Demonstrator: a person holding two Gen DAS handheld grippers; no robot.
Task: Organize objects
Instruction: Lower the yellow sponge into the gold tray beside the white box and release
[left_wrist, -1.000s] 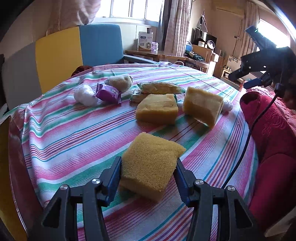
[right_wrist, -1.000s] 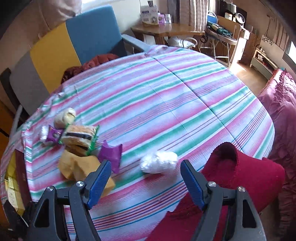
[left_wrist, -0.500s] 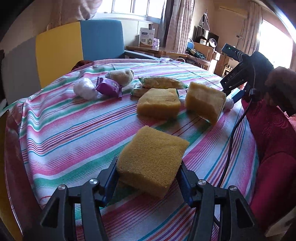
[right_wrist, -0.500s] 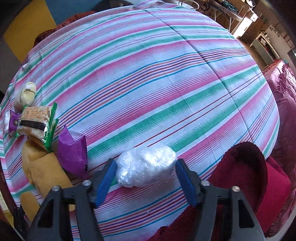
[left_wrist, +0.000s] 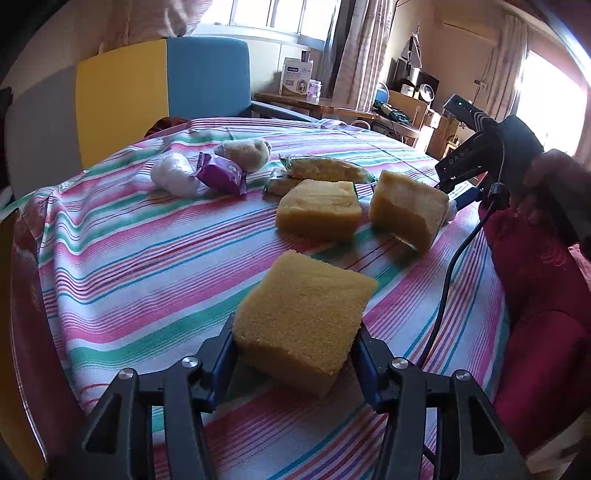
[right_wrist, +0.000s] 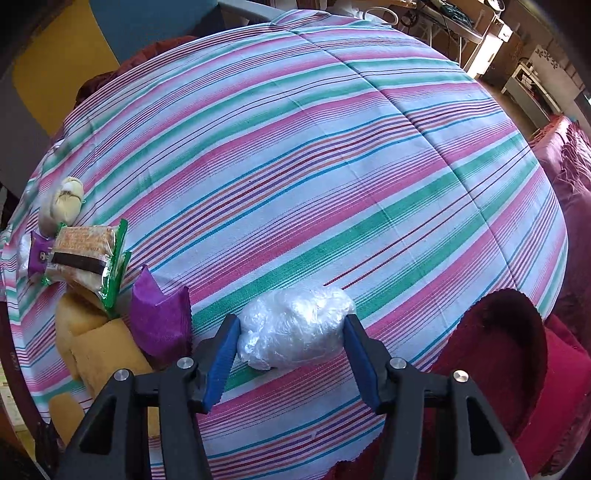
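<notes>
On the striped tablecloth (right_wrist: 332, 155), the right gripper (right_wrist: 291, 345) has just been closing, its blue pads now against both ends of a plastic-wrapped bundle (right_wrist: 295, 332) at 6 o'clock. The left gripper (left_wrist: 295, 350) clamps a yellow sponge (left_wrist: 301, 314), also at 6 o'clock.

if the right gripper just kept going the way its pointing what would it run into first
Most likely the striped tablecloth. The right gripper points steeply down, and the plastic-wrapped white bundle already sits between its blue pads, which have just been closing onto it.
</notes>
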